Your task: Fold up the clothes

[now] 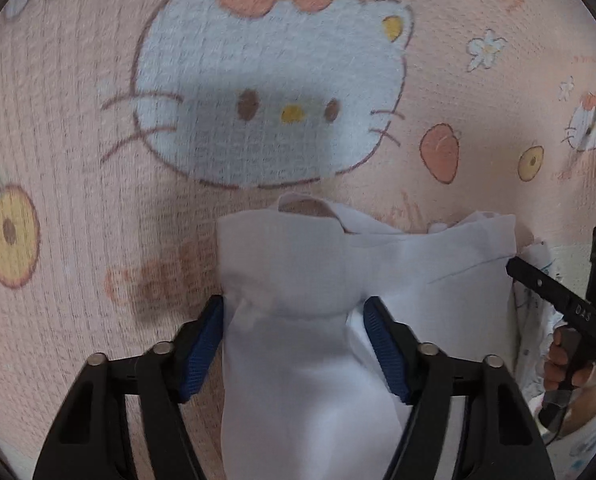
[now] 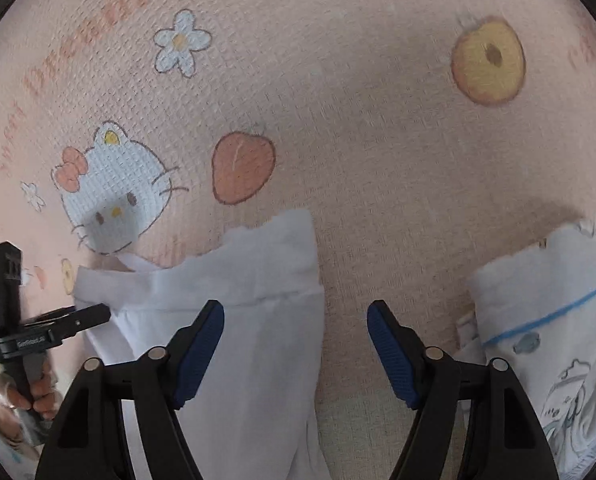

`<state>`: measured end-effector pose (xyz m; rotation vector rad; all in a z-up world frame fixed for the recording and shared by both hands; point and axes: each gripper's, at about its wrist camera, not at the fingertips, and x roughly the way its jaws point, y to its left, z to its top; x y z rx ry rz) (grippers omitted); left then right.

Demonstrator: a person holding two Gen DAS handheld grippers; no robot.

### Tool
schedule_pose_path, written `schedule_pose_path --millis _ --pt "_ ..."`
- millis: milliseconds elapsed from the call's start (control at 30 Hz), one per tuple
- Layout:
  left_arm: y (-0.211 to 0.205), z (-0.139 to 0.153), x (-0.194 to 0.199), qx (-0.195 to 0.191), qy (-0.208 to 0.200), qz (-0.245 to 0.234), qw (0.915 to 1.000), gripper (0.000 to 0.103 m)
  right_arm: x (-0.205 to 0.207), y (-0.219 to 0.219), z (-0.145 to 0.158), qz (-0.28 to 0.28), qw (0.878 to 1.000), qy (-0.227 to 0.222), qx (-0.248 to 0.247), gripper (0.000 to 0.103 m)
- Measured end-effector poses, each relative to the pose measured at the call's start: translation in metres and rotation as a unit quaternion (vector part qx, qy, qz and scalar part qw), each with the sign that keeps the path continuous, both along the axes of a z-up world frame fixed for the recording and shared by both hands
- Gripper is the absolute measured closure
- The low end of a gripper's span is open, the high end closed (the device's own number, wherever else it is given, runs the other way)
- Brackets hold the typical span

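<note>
A white garment [image 1: 298, 260] lies flat on a pink blanket, with a collar-like flap at its far edge. My left gripper [image 1: 293, 304] points steeply down at it. Its blue pads straddle a strip of the cloth; the left pad sits right at the cloth's edge, and the jaws stand apart. In the right wrist view the same garment [image 2: 258, 272] lies at lower left. My right gripper [image 2: 295, 306] is open: its left finger is over the garment's right part, its right finger over bare blanket. Each gripper shows in the other's view, the right one [image 1: 538, 284] and the left one [image 2: 98, 314].
The pink blanket [image 1: 78, 100] with cartoon cats, fruit and flowers fills both views [image 2: 378, 140]. A second white garment [image 2: 546, 300] with a blue line and printed figures lies bunched at the right. A person's hands [image 1: 558, 364] [image 2: 38, 392] hold the gripper handles.
</note>
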<state>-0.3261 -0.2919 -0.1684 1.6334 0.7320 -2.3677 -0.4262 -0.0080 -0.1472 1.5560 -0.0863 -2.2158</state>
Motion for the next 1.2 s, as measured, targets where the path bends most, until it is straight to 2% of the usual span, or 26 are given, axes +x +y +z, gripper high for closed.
schedule_pose_path --millis 33,100,133,167,200,267,500,600,733,833,933,1000,1033,1067,1133,1200 --pt "0.003 0.0 -0.001 -0.017 -0.004 -0.007 0.9998 0.065 -0.001 -0.004 0.0 0.001 1.0 0.005 0.01 0.042" --pt "0.005 0.002 0.002 -0.026 0.001 -0.012 0.9996 0.07 -0.002 -0.014 -0.002 0.007 0.999 0.012 0.03 0.059" --pt "0.006 0.003 0.003 -0.028 0.005 -0.013 0.9995 0.079 -0.003 -0.019 -0.003 0.013 0.999 0.014 0.039 0.065" --pt "0.007 0.005 0.005 -0.03 0.009 -0.015 0.9994 0.084 -0.003 -0.025 -0.004 0.021 0.998 0.019 0.051 0.072" --pt "0.008 0.006 0.006 -0.031 0.013 -0.016 0.9993 0.085 -0.003 -0.03 -0.005 0.029 0.997 0.024 0.063 0.082" --pt "0.007 0.01 0.009 -0.035 0.019 -0.013 0.9991 0.09 0.001 -0.04 -0.002 0.04 0.995 0.041 0.076 0.091" --pt "-0.011 0.024 0.02 -0.04 0.016 0.011 0.999 0.092 0.01 -0.071 0.006 0.085 0.991 0.054 0.093 0.091" --pt "-0.011 0.028 0.023 -0.066 0.015 -0.003 0.9977 0.092 0.009 -0.078 0.002 0.085 0.991 0.047 0.095 0.091" --pt "-0.002 0.021 0.025 -0.104 -0.006 -0.033 0.9941 0.092 0.004 -0.085 -0.012 0.08 0.991 0.033 0.103 0.091" --pt "-0.008 0.012 0.029 -0.074 -0.004 -0.016 0.9971 0.092 0.004 -0.085 -0.013 0.076 0.992 0.034 0.098 0.088" --pt "-0.024 0.008 0.035 0.008 0.007 0.019 0.9998 0.09 0.004 -0.074 -0.003 0.077 0.994 0.03 0.066 0.078" --pt "-0.036 0.009 0.04 0.076 0.018 0.033 0.9964 0.082 0.004 -0.062 0.009 0.079 0.995 0.04 0.041 0.073" --pt "-0.04 0.012 0.043 0.1 0.028 0.035 0.994 0.07 0.004 -0.055 0.016 0.078 0.996 0.046 0.026 0.072" --pt "-0.043 0.016 0.047 0.109 0.04 0.035 0.9927 0.056 0.001 -0.049 0.02 0.077 0.996 0.043 0.016 0.069" --pt "-0.044 0.029 0.053 0.1 0.063 0.035 0.9924 0.041 -0.005 -0.038 0.028 0.076 0.996 0.037 -0.002 0.063" --pt "-0.046 0.036 0.056 0.091 0.069 0.033 0.993 0.04 -0.006 -0.031 0.029 0.08 0.996 0.04 0.011 0.062"
